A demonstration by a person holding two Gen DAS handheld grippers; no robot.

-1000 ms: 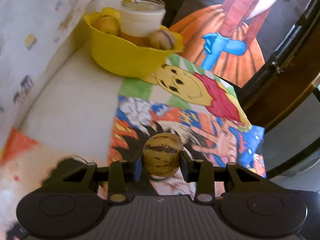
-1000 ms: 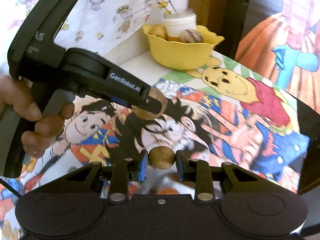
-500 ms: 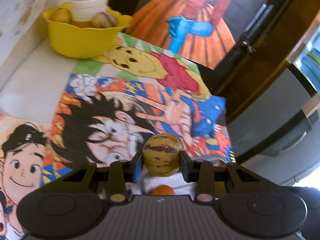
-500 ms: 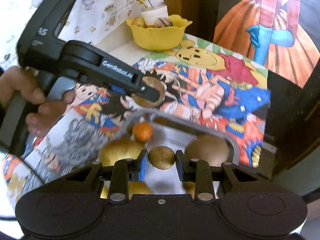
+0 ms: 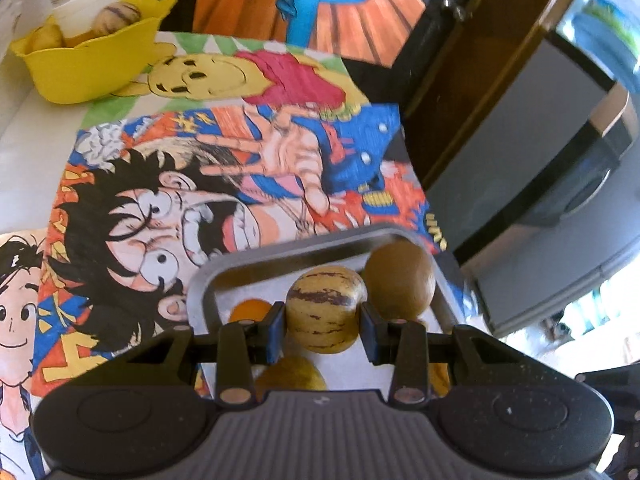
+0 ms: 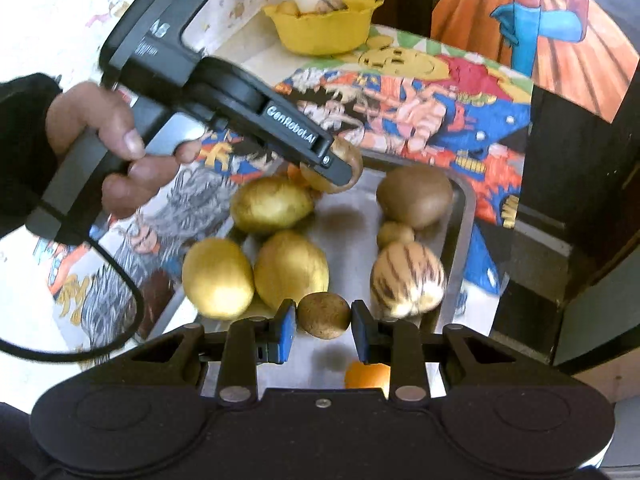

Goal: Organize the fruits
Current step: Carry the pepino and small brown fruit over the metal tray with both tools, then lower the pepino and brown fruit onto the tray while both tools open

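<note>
Left hand-held gripper: jaws closed on a striped fruit, pads pressing its left and right sides; the fruit's long axis runs roughly across the jaws.
Right hand-held gripper: jaws narrowed on a small brown fruit, held between the blue pads.
Tray: metal, on the near right part of the tabletop, resting on cartoon-print paper.
Tray contents, right wrist view: three yellow fruits on the left side, a large brown fruit at the far right, a second striped fruit at the near right, a small orange fruit near the camera.
Yellow bowl: far end of the tabletop, well apart from the tray; holds a white jar and at least two fruits.
Key relation: both held fruits hang above the tray, not in it. The left one is over the far end, beside the large brown fruit; the right one is over the near end, between the yellow fruits and the second striped fruit.
Bare tray floor: a clear patch shows in the middle, between the two groups.
Nearer hand: cannot rank them; both are already over the tray.
Judgement: the step in hand looks like setting fruit into the tray. The release point for each should fall on bare metal, or the round fruit may roll off a neighbour.
Person's hand: wraps the left handle.
</note>
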